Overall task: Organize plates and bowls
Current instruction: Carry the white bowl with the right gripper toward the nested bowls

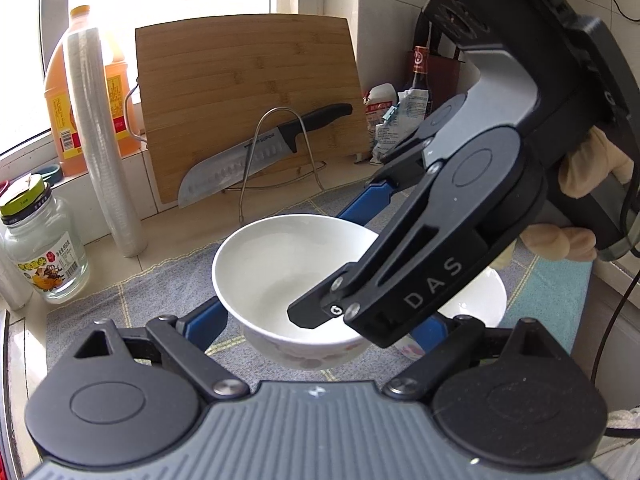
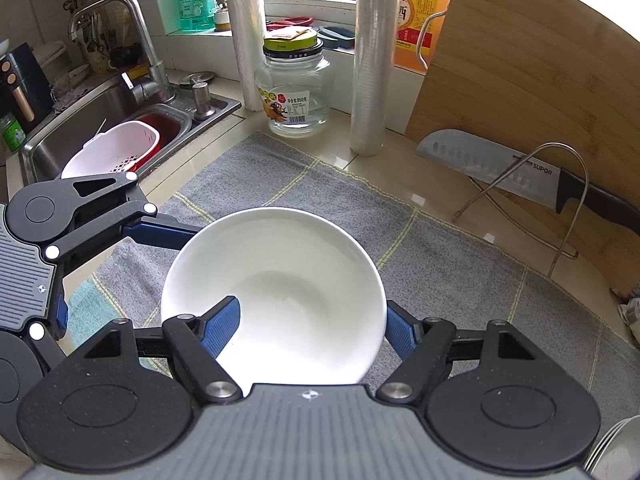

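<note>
A white bowl (image 1: 280,276) with a floral outside hangs above the grey dish mat (image 1: 160,292). A second white bowl (image 1: 480,296) sits on the mat behind it, mostly hidden. My right gripper (image 2: 312,328) is shut on the near bowl's (image 2: 276,292) rim, one blue finger inside and one outside; it enters the left wrist view from the upper right (image 1: 360,264). My left gripper (image 1: 320,320) is open, its blue fingers (image 1: 204,322) on either side of the bowl, apart from it. It shows at the left of the right wrist view (image 2: 160,236).
A bamboo cutting board (image 1: 248,92), a knife (image 1: 256,152) on a wire rack, a glass jar (image 1: 44,248), a cling-film roll (image 1: 100,140) and oil bottles stand along the back. A sink (image 2: 100,120) with a pink basket lies to the left. Plate edges (image 2: 616,452) show at bottom right.
</note>
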{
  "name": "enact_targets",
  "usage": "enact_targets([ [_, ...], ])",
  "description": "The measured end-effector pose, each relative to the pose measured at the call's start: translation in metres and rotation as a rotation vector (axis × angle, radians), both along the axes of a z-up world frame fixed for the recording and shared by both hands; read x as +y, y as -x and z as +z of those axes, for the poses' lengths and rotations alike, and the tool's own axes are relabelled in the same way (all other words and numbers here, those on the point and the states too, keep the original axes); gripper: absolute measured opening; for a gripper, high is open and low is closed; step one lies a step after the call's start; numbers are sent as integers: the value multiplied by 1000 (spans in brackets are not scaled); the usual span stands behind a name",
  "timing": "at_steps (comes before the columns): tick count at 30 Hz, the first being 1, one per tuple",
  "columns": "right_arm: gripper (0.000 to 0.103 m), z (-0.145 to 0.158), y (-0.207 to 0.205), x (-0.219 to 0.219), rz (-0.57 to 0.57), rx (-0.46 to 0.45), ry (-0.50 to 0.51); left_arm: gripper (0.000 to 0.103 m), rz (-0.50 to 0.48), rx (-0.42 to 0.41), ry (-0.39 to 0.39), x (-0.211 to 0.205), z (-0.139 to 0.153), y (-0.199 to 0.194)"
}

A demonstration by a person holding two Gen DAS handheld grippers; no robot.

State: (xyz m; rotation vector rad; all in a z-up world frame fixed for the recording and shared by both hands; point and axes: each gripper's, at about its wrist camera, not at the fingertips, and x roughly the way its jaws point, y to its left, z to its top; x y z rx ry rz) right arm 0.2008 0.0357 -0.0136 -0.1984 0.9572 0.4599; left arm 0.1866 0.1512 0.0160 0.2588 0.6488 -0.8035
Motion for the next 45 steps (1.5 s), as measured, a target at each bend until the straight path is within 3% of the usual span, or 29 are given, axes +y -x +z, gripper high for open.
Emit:
enact_targets([
  [17, 81, 5, 41, -70, -181, 5, 12, 94, -179, 33, 8, -67, -6, 11],
  [45, 81, -23, 51, -85, -218, 84, 18, 94, -211, 144, -4, -84, -29, 11],
])
